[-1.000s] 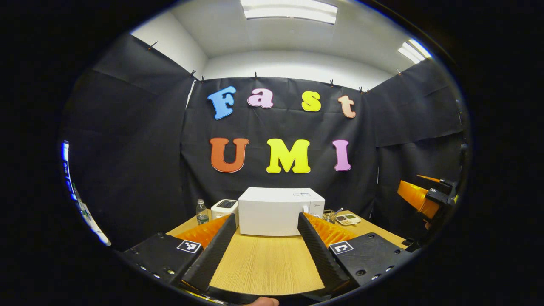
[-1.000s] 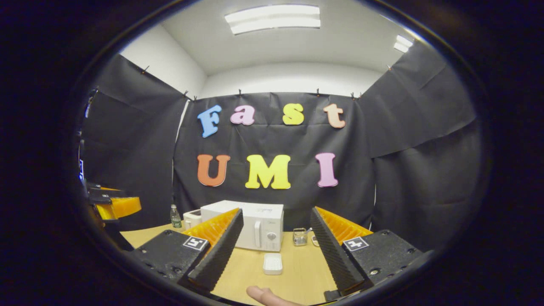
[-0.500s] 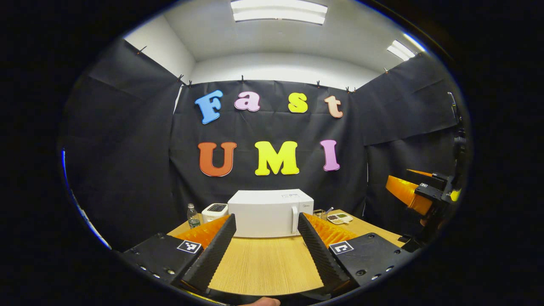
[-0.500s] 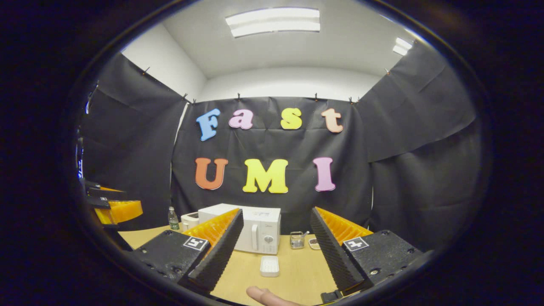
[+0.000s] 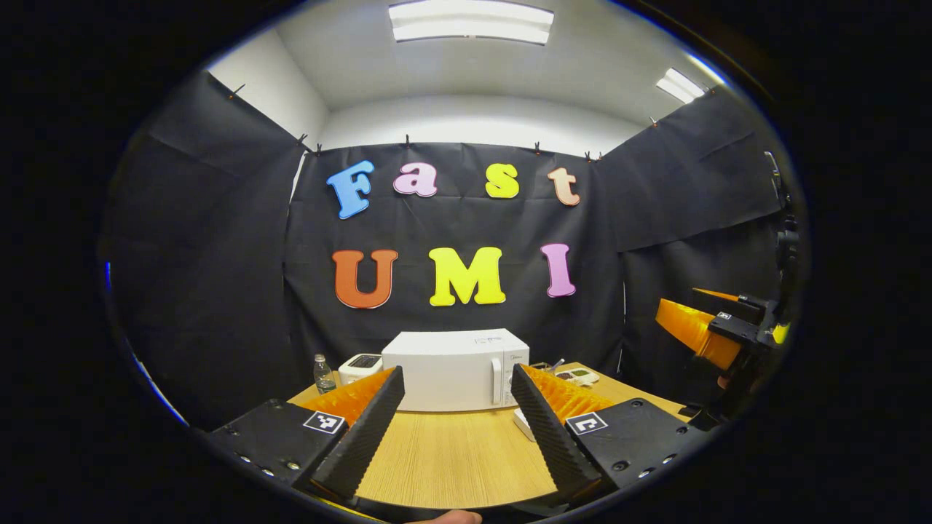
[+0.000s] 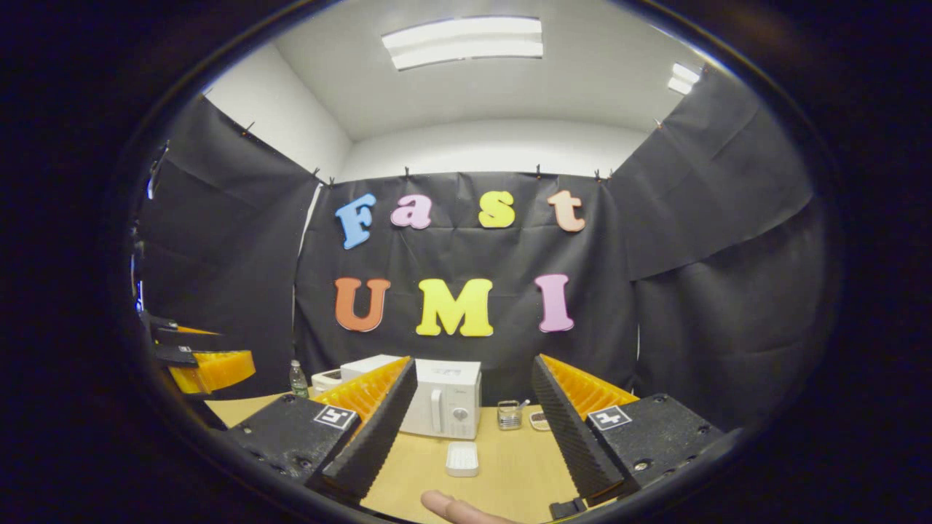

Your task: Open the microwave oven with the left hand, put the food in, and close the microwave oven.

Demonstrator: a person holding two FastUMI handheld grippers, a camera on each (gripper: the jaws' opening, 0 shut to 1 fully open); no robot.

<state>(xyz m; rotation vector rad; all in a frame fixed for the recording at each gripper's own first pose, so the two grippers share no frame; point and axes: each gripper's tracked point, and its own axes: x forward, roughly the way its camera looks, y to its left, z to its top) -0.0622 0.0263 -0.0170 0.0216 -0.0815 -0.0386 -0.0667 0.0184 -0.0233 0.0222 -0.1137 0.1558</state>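
On wooden table (image 5: 455, 455), closed microwave (image 5: 451, 371); both grippers' fingers wide, holding nothing; booth ceiling lit.

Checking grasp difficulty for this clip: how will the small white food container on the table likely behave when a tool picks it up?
The white container looks low and flat, so it probably won't tip or roll. It seems small beside the microwave, so likely light. Its smooth, rounded sides could slip between the fingers; whether it is rigid cannot be told from here.

Each gripper (image 5: 455, 426) has black screwed blocks bearing square white-and-black markers.
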